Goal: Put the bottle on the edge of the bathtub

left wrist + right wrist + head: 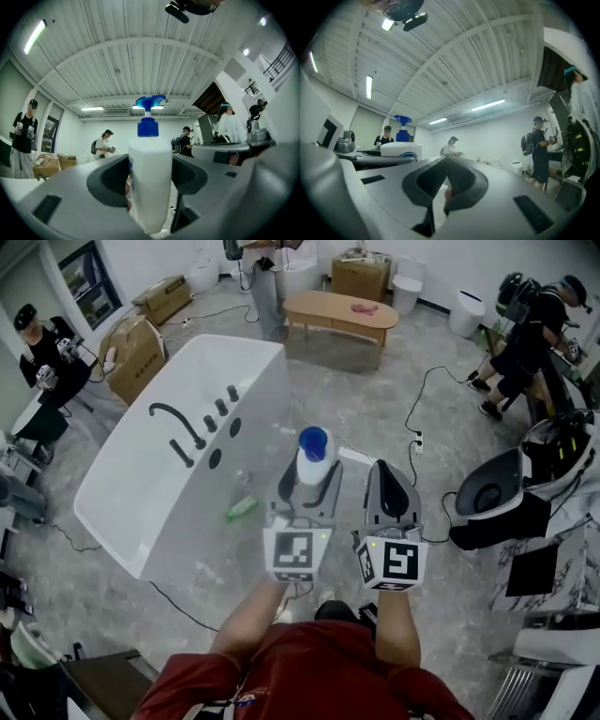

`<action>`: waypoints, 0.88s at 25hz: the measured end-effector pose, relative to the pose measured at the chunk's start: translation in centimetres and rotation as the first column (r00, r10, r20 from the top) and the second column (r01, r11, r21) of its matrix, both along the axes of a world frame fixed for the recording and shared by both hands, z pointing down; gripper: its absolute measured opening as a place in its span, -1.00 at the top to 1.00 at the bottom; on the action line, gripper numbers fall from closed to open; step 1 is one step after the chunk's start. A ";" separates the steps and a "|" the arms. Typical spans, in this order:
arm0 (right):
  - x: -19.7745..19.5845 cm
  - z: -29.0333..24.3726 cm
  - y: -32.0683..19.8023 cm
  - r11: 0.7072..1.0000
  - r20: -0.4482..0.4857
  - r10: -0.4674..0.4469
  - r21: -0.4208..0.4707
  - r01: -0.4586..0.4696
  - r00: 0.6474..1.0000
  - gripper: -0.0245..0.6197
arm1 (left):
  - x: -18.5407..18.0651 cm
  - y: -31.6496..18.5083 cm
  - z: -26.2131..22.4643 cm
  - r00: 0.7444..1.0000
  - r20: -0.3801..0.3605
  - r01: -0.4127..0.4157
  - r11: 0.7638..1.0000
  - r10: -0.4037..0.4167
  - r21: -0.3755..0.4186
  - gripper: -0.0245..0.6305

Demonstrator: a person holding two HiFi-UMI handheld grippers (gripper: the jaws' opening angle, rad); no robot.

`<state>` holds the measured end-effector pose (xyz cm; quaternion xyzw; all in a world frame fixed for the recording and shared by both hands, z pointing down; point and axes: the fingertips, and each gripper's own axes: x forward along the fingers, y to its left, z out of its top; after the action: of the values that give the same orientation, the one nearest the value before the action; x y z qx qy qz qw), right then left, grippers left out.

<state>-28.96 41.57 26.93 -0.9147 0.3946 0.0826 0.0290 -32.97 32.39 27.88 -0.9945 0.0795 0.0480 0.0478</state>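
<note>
Near the centre of the head view, a white pump bottle (313, 457) with a blue top stands upright between the jaws of the left gripper (307, 487). The jaws press on its sides, probably so it can be set down standing. It is held in the air, just right of the white bathtub (239, 341) filling the frame's left. Beside it, the right gripper (384, 470) is closed and empty.

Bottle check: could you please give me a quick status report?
Left gripper shut on bottle, upright. Right gripper shut, empty. Bottle not yet on bathtub edge. Black faucet on the rim.
</note>
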 end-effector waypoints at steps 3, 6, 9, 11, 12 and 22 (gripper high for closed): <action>3.9 0.0 1.1 1.000 0.007 0.010 0.004 -0.010 1.000 0.89 | 4.0 0.9 -0.1 1.000 0.004 -0.004 1.000 0.004 -0.003 0.11; 7.8 -0.3 1.9 1.000 0.022 0.009 0.003 -0.009 1.000 0.89 | 7.9 1.6 -0.5 1.000 0.007 0.000 1.000 0.000 -0.008 0.11; 9.2 0.8 2.0 1.000 0.031 -0.002 0.009 0.002 1.000 0.89 | 9.0 1.6 0.5 1.000 0.011 0.017 1.000 -0.017 -0.008 0.11; 9.8 1.2 1.7 1.000 0.031 -0.011 0.016 0.010 0.999 0.89 | 9.4 1.3 0.9 1.000 0.008 0.028 1.000 -0.028 -0.004 0.11; 10.1 1.3 1.6 1.000 0.030 -0.016 0.019 0.015 0.999 0.89 | 9.7 1.2 1.0 0.999 0.006 0.033 0.999 -0.033 -0.003 0.11; 13.7 2.2 -1.7 0.999 0.035 -0.046 0.004 0.046 0.998 0.89 | 12.9 -1.8 2.0 0.998 0.011 0.064 0.998 -0.064 -0.019 0.11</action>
<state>-15.22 39.84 29.15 -0.9066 0.4149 0.0664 0.0394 -20.03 30.59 29.86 -0.9921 0.1113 0.0403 0.0403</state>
